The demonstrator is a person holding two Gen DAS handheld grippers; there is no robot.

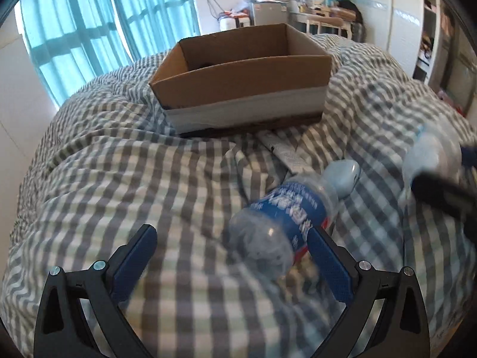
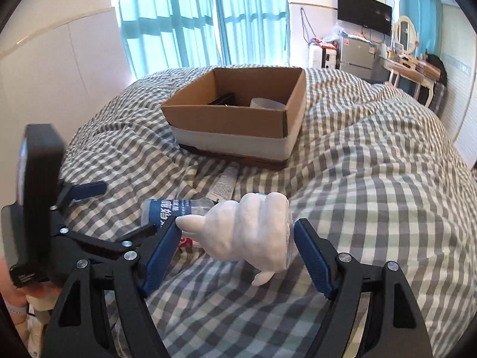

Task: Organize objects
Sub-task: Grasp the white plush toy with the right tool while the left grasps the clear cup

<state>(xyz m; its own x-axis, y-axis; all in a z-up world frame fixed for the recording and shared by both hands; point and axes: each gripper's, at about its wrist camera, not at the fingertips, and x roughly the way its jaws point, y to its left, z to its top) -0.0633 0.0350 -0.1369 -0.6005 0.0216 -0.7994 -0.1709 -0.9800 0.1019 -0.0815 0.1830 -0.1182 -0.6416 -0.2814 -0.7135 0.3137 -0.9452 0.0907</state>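
A clear water bottle (image 1: 277,217) with a blue label lies on the checked duvet between the fingers of my left gripper (image 1: 231,231), close to the right pad; the jaws stand wide and neither pad presses it. In the right wrist view my right gripper (image 2: 237,238) is shut on a white figurine (image 2: 250,232), held a little above the duvet. The bottle (image 2: 170,208) lies just behind it, with the left gripper (image 2: 125,208) around its base. In the left wrist view the figurine (image 1: 429,152) shows blurred at the right edge. An open cardboard box (image 1: 238,83) (image 2: 226,117) sits farther back.
The box holds a black item (image 2: 223,100) and a white round item (image 2: 266,104). A flat white printed packet (image 1: 286,149) (image 2: 226,182) lies in front of the box, and a pale blue rounded object (image 1: 342,176) lies by the bottle's neck. The rumpled duvet (image 2: 372,179) covers the bed.
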